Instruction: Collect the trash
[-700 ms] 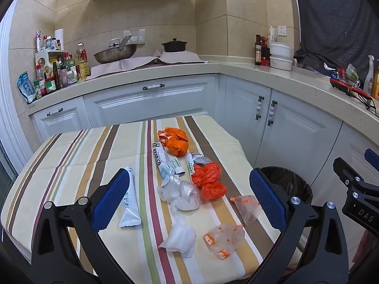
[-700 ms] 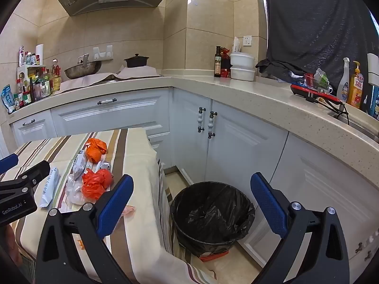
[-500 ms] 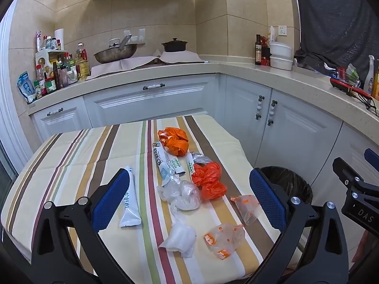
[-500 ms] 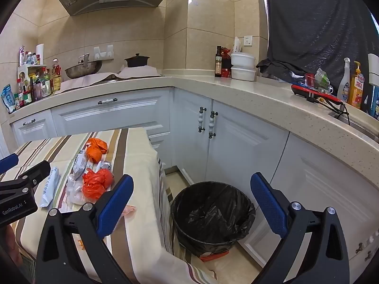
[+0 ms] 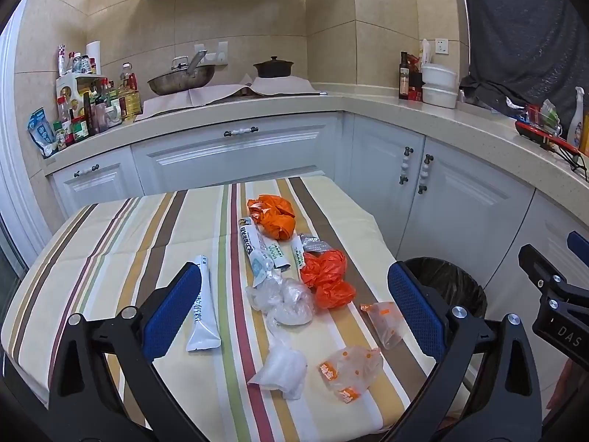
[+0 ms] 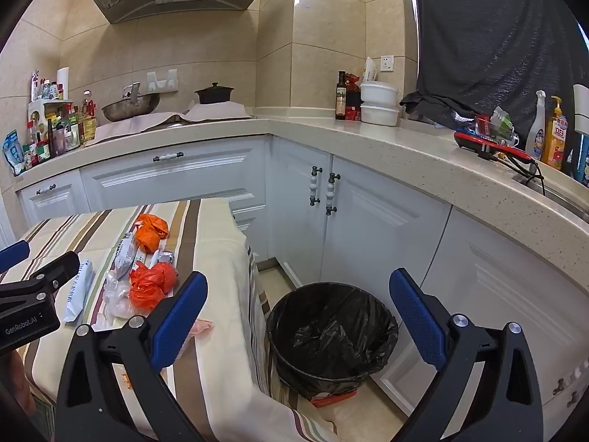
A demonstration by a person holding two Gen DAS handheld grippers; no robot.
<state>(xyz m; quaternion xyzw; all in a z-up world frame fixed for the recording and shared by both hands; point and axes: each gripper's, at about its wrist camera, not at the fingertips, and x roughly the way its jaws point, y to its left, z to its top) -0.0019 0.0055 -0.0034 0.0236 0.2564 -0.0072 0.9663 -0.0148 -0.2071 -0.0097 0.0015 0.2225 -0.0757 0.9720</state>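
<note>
Nothing has moved since the earlier frames: both grippers hang in the same spots and every scrap of trash lies where it lay. The left gripper hovers over the near edge of the striped tabletop, jaws wide apart and holding nothing. The landmark here is the lower orange bag, crumpled near the middle of the tabletop. Beyond it, farther from the camera, sits a second orange bag; between the 2 lie printed wrappers and a small foil packet. Touching the lower orange bag on its left is a clear plastic bag. Well to its left lies a white tube, lengthwise along the stripes. Nearer the camera than the orange bag are a clear wrapper with orange print, a wadded clear bag and another orange-printed clear bag. To the right of the orange bag, off the tabletop's edge, a black-lined trash bin stands on the floor by the white cabinets. The right gripper hangs above that bin, jaws spread wide and empty.
</note>
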